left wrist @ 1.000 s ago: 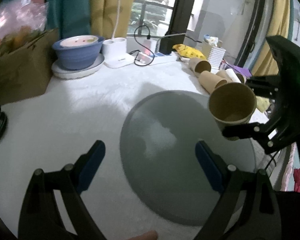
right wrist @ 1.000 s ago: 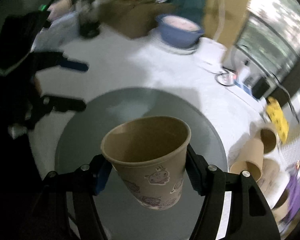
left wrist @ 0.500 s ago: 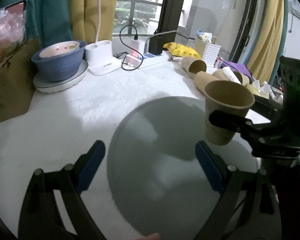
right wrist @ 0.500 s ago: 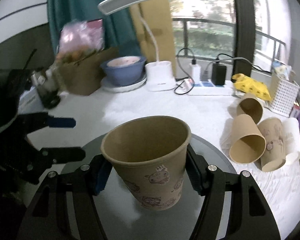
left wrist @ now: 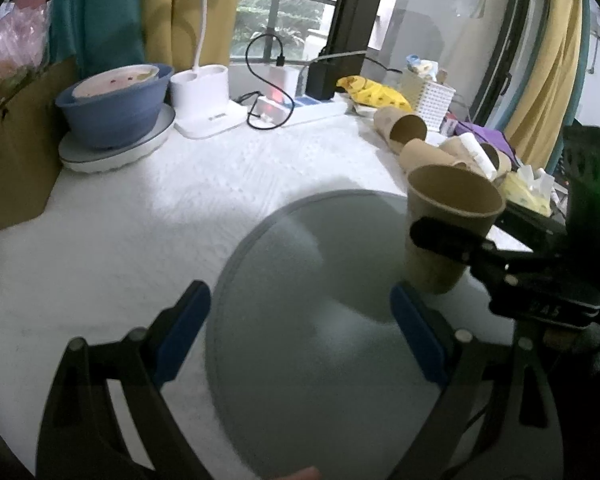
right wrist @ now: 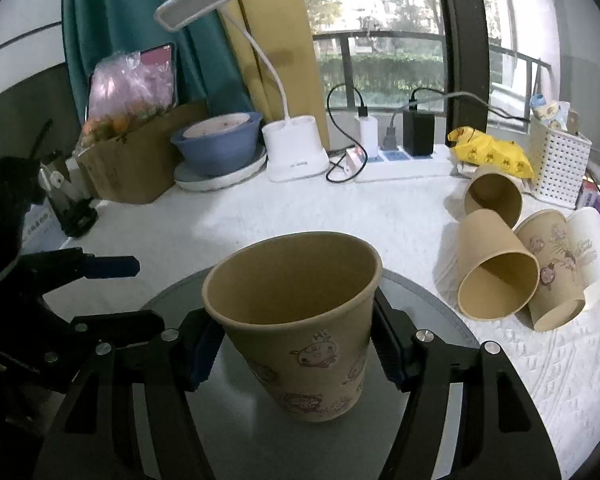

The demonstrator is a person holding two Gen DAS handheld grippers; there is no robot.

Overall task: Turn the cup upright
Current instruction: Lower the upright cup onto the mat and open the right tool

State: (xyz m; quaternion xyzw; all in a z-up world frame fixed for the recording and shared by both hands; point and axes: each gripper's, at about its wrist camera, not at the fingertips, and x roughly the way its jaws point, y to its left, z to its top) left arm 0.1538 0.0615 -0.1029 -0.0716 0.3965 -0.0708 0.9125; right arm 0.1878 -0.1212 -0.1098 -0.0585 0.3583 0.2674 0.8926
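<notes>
A brown paper cup (right wrist: 300,320) with cartoon prints stands upright, mouth up, its base on or just above the round grey mat (right wrist: 240,420). My right gripper (right wrist: 294,350) is shut on the cup's sides. In the left wrist view the cup (left wrist: 446,232) sits at the mat's (left wrist: 300,340) right side with a right finger across it. My left gripper (left wrist: 300,338) is open and empty, low over the mat's near left part.
Several paper cups (right wrist: 500,268) lie on their sides on the white cloth to the right. At the back stand a blue bowl on a plate (right wrist: 220,148), a white lamp base (right wrist: 294,154), a power strip (right wrist: 400,160), a white basket (right wrist: 560,168) and a cardboard box (right wrist: 136,160).
My right gripper has tilted the cup from leaning toward the camera to upright and lowered it to the mat. My left gripper stayed open and shifted slightly.
</notes>
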